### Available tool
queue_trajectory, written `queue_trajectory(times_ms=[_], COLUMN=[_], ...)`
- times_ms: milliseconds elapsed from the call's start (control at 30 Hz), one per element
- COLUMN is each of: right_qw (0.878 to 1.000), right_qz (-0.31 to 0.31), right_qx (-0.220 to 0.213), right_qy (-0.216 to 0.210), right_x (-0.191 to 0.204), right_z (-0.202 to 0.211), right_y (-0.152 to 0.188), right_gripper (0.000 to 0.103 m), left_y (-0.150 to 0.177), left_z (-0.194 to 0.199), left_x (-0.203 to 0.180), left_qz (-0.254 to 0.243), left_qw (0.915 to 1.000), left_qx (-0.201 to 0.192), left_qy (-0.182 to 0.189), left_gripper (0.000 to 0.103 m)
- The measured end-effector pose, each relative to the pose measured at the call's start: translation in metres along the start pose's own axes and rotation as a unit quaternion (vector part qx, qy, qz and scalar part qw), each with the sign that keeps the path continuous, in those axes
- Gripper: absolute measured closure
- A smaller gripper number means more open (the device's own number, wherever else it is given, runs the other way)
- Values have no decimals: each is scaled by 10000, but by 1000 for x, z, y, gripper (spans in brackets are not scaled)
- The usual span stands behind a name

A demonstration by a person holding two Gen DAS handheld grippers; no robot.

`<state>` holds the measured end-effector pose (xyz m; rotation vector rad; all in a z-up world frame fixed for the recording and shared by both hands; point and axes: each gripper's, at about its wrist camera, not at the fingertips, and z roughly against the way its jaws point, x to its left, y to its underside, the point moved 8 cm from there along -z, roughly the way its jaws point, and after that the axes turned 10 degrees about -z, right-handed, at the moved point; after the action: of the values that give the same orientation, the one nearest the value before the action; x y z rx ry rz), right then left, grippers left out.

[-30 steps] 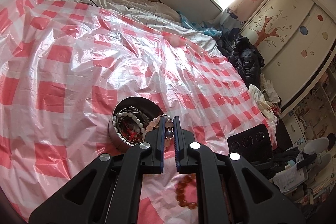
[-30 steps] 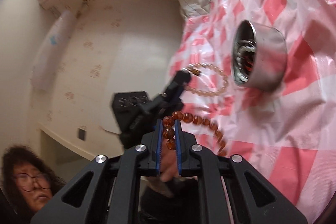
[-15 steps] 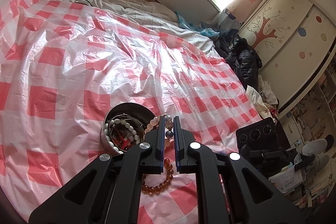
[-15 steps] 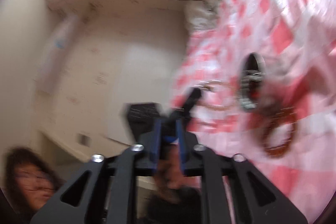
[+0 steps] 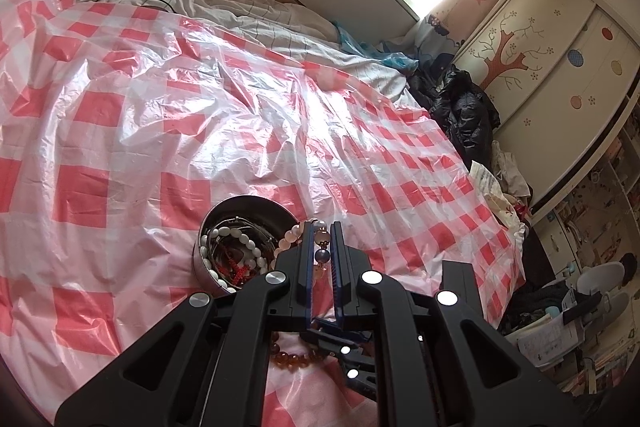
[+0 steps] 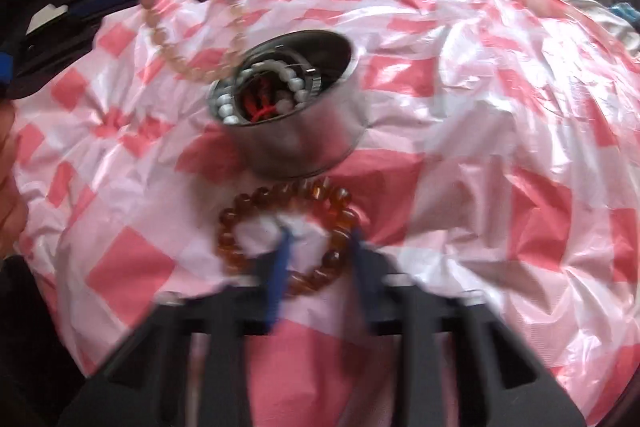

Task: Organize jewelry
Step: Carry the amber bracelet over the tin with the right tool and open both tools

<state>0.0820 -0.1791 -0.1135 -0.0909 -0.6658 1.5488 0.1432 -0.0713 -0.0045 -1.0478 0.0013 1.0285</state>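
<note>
Jewelry is split three ways at this moment: some already in the round metal tin (image 6: pixel 298 131), one strand in the air, one on the bed. The tin sits on the pink-and-white checked plastic sheet (image 5: pixel 120 131) and holds a white bead strand (image 5: pixel 224 251) coiled round something red.

Pinched between the narrow jaws of the left gripper (image 5: pixel 321 251) is a pale pink bead bracelet (image 6: pixel 188 59); in the right wrist view it hangs as a loop just beside the tin's rim, partly over the opening. Holding it by one short section lets the rest dangle free, which looks like the sensible way to lower a loose loop into a small container.

An amber bead bracelet (image 6: pixel 280 227) lies flat on the sheet, touching or nearly touching the near side of the tin. The right gripper (image 6: pixel 320 263) is spread well apart with its blue-padded fingers straddling the near arc of that bracelet — it grips nothing that I can see, though the view is motion-blurred. Its stance suits either a release or a fresh pickup; I cannot tell which.

The amber one probably belongs in the tin too.
</note>
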Motion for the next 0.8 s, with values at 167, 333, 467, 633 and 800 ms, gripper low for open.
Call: queue_trajectory(times_ms=[167,333,467,633,800], right_qw=[9579,8741,8282,7978,7840], right_qz=[-1908,-2707,-3016,-3264,-3285], right_qx=[350,-35,-27,-62,-168], right_qy=[-2115,-4033,-4723,-5068,-5265], right_x=[-26,-24,-18,-23,-25], right_z=[5,32,36,37,44], right_y=[-7,-19,-16,-17,-31], right_gripper=[91,91,91,91,91], left_y=[-1,-1,0,1,1], left_z=[2,1,-1,-4,-9], left_x=[3,4,3,4,3], left_qz=[36,63,90,171,184], left_qw=[10000,10000,10000,9998,9998], left_qx=[-41,-44,-28,-29,-5], left_qy=[-11,-9,2,31,56], left_gripper=[96,96,96,96,96])
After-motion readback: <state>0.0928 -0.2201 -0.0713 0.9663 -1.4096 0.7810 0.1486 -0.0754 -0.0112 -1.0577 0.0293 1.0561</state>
